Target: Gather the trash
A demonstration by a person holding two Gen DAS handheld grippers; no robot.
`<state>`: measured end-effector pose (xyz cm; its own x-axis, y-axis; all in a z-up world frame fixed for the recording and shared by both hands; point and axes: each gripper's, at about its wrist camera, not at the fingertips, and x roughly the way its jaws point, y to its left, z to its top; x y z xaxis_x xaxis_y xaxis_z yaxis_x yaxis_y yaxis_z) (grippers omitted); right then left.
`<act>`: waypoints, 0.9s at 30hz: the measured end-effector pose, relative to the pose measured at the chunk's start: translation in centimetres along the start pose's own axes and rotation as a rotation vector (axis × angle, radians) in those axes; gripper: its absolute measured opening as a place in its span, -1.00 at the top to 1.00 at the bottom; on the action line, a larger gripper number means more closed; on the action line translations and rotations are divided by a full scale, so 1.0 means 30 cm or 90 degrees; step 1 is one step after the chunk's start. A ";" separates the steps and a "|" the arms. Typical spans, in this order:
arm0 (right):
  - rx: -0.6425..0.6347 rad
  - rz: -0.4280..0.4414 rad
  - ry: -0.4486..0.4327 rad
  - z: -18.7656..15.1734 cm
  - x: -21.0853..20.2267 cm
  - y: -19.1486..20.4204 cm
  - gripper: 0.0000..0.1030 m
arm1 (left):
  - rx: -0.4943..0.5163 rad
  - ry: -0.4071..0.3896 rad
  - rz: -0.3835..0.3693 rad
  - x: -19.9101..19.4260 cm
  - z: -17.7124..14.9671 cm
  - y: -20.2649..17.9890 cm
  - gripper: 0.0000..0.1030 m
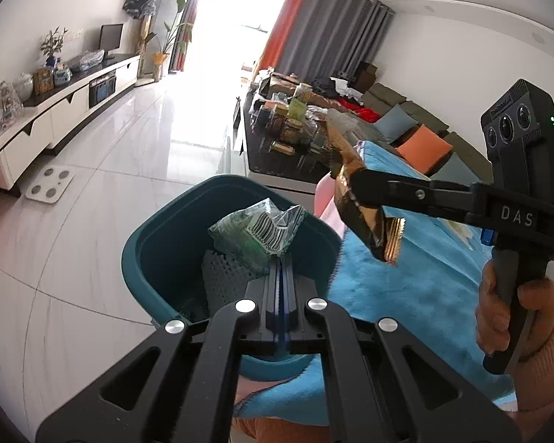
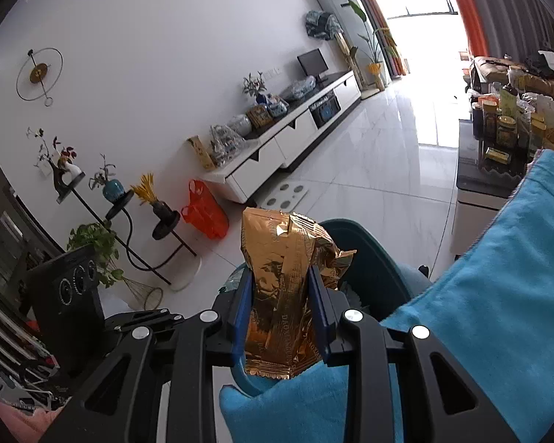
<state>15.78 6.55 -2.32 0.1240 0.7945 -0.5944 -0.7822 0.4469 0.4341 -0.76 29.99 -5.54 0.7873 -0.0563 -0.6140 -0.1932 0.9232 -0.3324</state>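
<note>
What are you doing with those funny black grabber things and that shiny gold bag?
A person is tidying up trash with a grabber in each hand. The right gripper is squeezing a crinkled gold foil wrapper and holds it beside the teal bin, not yet over it. The left gripper is shut on a clear plastic wrapper right above the bin's opening. Something grey with holes is already inside. A blue fuzzy blanket lies next to the bin.
</note>
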 end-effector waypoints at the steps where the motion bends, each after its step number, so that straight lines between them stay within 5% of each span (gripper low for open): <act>1: 0.001 -0.001 0.003 0.004 0.013 0.005 0.46 | -0.002 0.002 0.002 0.006 -0.002 0.003 0.98; 16: 0.042 -0.040 0.052 0.009 0.145 -0.018 0.33 | -0.048 0.037 0.024 0.119 -0.001 0.062 0.93; 19: 0.050 -0.044 0.054 0.004 0.152 -0.025 0.07 | -0.057 0.039 0.027 0.132 -0.002 0.070 0.87; 27: 0.061 -0.036 0.049 0.001 0.135 -0.040 0.07 | -0.056 0.021 0.034 0.109 -0.010 0.053 0.76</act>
<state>17.22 9.25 -5.23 0.1171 0.7345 -0.6684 -0.7130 0.5307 0.4582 1.34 31.15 -8.27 0.7547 -0.0213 -0.6557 -0.2869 0.8882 -0.3590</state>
